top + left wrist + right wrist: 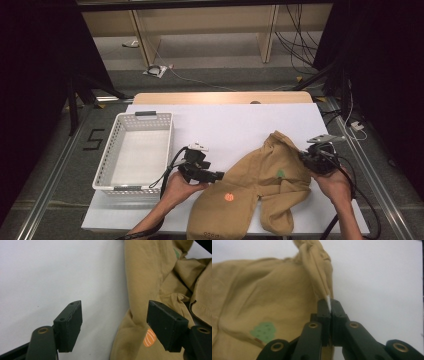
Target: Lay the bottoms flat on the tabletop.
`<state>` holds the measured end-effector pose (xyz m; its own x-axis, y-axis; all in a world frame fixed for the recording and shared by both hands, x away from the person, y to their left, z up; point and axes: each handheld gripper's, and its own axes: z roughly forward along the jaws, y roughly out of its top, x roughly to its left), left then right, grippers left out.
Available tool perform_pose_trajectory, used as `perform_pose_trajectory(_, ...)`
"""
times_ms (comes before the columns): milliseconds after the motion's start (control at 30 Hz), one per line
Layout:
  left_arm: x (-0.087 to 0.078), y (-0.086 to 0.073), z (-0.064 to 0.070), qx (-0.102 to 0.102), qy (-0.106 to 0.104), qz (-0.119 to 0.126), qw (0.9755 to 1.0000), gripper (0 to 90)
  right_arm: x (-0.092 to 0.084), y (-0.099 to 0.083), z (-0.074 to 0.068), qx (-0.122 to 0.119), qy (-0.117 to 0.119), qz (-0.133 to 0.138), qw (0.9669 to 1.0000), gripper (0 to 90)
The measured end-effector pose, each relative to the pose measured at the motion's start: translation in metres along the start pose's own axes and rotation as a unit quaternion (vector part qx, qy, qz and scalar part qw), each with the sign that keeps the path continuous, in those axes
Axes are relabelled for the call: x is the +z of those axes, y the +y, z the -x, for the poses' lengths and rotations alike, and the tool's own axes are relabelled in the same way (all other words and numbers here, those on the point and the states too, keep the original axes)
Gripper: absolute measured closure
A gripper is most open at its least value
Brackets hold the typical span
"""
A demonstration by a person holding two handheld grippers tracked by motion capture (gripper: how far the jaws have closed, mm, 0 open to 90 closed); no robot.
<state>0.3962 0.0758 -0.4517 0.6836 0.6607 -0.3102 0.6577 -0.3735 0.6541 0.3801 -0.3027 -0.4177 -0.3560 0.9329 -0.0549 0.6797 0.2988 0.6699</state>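
A tan garment (260, 185) lies crumpled on the white table (225, 120), with an orange patch (229, 196) and a green patch (280, 173) on it. My left gripper (217, 176) hovers at the garment's left edge, pointing right. In the left gripper view its jaws (113, 307) stand wide open with nothing between them; the cloth (150, 277) lies under the right jaw, beside the orange patch (150, 337). My right gripper (305, 157) is at the garment's right edge. In the right gripper view it (329, 303) is shut on a fold of cloth (317, 270) with a white tag, near the green patch (263, 331).
A white perforated basket (145, 116) stands on the table's left side, just left of my left hand. Bare white tabletop stretches behind the garment. The table's front edge runs under the garment's lower end. Cables trail from both grippers.
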Motion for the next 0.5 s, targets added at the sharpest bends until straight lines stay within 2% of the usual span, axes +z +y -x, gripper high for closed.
perform_pose_trajectory(133,0.0,-0.001,-0.003,-0.008,0.004,0.002,1.0,28.8,0.001,-0.014,0.019,0.023,-0.006,-0.023,0.9995,88.1)
perform_pose_trajectory(233,0.001,-0.002,-0.005,-0.011,0.004,0.001,0.9999,29.0,0.006,-0.021,0.025,0.032,-0.009,-0.038,0.9987,88.2)
perform_pose_trajectory(500,0.007,-0.006,-0.001,-0.005,-0.003,-0.008,0.9999,31.1,0.021,-0.031,0.027,0.022,-0.022,-0.079,0.9964,88.2)
